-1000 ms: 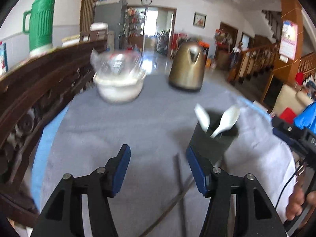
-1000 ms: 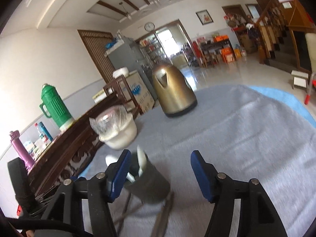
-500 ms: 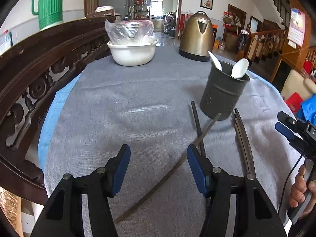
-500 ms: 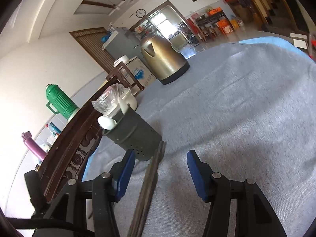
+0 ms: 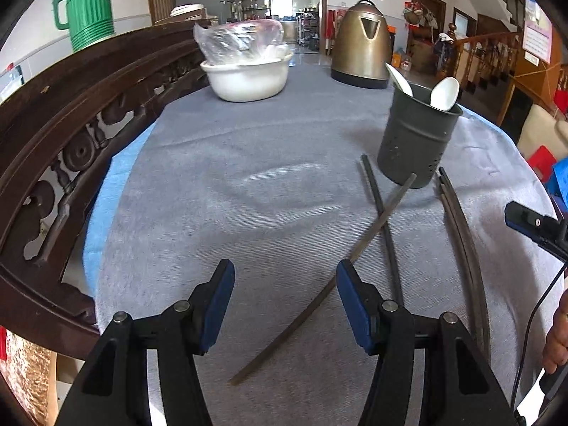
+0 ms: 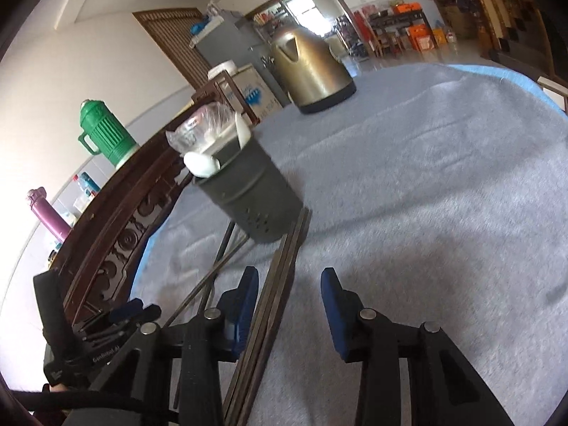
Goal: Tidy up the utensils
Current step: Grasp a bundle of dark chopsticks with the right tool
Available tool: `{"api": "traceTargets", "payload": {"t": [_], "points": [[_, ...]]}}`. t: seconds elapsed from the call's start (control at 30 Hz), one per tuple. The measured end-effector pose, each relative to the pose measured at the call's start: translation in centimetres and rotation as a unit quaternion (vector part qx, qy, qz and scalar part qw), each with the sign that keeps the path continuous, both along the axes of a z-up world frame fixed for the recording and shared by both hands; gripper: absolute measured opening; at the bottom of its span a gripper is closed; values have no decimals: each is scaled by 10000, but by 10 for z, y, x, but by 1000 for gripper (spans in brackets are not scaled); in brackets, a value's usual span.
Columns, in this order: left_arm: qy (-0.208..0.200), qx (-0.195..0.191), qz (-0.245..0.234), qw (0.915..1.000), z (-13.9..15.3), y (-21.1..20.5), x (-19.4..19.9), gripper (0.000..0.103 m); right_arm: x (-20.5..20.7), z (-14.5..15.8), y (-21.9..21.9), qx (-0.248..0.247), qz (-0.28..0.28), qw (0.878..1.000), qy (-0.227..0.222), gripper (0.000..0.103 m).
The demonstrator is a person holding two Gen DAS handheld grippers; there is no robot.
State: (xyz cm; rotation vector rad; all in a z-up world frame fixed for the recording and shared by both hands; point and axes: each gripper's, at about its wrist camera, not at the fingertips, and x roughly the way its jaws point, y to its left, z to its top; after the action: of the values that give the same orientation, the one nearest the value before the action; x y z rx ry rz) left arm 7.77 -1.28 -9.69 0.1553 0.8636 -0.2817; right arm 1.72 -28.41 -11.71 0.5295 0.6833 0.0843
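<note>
Round table covered by grey cloth [image 5: 248,184], on it white basin [image 5: 245,80], brass kettle [image 5: 360,56], dark utensil holder [image 5: 413,142], crossed chopsticks [image 5: 380,209], paired chopsticks [image 5: 461,234].

Left tool [image 5: 285,293] jaws apart, empty; right tool [image 6: 289,300] jaws closing, angled down.

Dark chopsticks [image 5: 383,209] lie crossed beside grey holder [image 5: 415,135]; spoons [image 5: 443,94] inside.

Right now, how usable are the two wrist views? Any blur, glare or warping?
Left wrist view: sharp; the chopsticks and utensil holder read cleanly, fisheye bends the table edge and the chopstick pair at right, and the doorway is bright but not blown out. Right wrist view: tilted, softly blurred on the cloth, dark corners, window washed out behind the kettle.
</note>
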Motion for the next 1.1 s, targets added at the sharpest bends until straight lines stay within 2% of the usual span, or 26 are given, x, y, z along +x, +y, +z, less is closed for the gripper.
{"api": "traceTargets", "payload": {"t": [0.3, 0.57, 1.1], "points": [[-111, 31, 166, 9998, 4, 15, -8, 61, -1, 1, 30, -249, 273, 9990, 256, 39], [-58, -25, 248, 9997, 3, 23, -10, 61, -7, 6, 42, -383, 343, 9982, 294, 39], [178, -39, 355, 9992, -11, 27, -9, 61, -10, -1, 43, -258, 308, 9980, 488, 40]]}}
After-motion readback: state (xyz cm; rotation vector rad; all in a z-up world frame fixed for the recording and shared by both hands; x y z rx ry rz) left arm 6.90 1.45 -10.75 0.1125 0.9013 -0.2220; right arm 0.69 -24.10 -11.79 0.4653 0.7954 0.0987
